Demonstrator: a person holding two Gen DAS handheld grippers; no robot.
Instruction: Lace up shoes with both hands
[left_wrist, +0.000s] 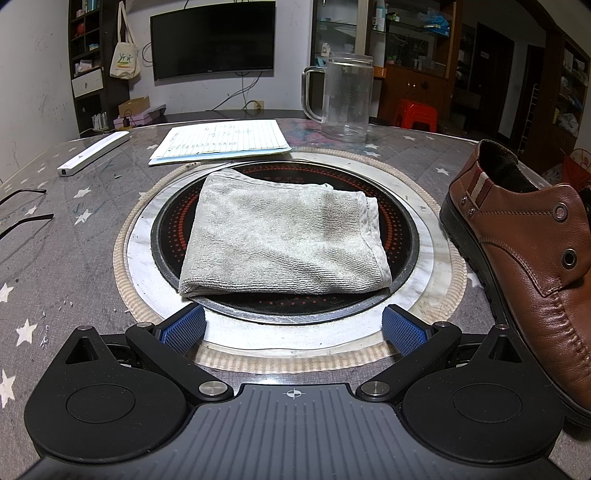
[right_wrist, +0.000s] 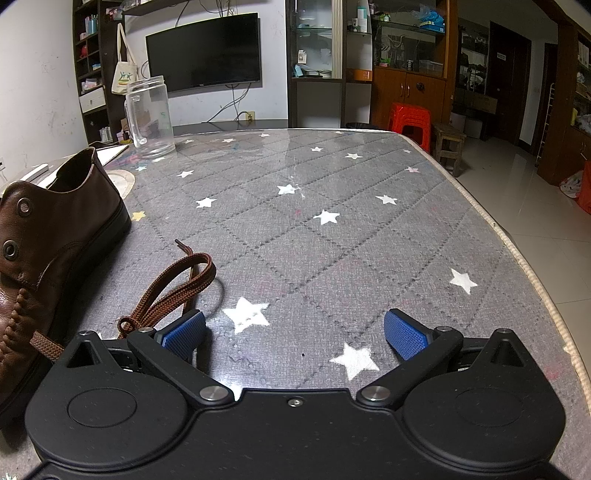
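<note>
Nearest in the left wrist view, the left tongs (left_wrist: 293, 326) stand spread as wide as they go, their ribbed blue pads (left_wrist: 183, 325) holding nothing, poised over the rim of a round black cooktop (left_wrist: 288, 314) ringed with orange dots and set into a pale marble surround. A folded grey terry towel (left_wrist: 280, 240), coarse and ribbed, lies on the glass just beyond the pads. At three o'clock stands the brown leather shoe (left_wrist: 524, 266), smooth-grained with a stitched toe seam, black lugged sole, metal eyelets with no lace through them and a striped fabric tab at the heel. The counter (left_wrist: 55, 258) is covered in grey quilted cloth with white stars under a glossy clear sheet. Farther, at twelve o'clock, lies a lined sheet of paper (left_wrist: 225, 142) with handwriting too small to read; at ten o'clock a white rectangular bar (left_wrist: 92, 153); at one o'clock a clear plastic mug (left_wrist: 341, 96) with a handle, empty.

In the right wrist view, the right tongs (right_wrist: 295, 334) are likewise fully spread and hold nothing, hovering above starred cloth. At nine o'clock the shoe sits on the counter; a flat woven brown shoelace (right_wrist: 173, 291) lies loose in a loop beside it, close to the left pad. A dark television (right_wrist: 203, 51) hangs on the far wall, beside a canvas tote bag (right_wrist: 123, 74).
</note>
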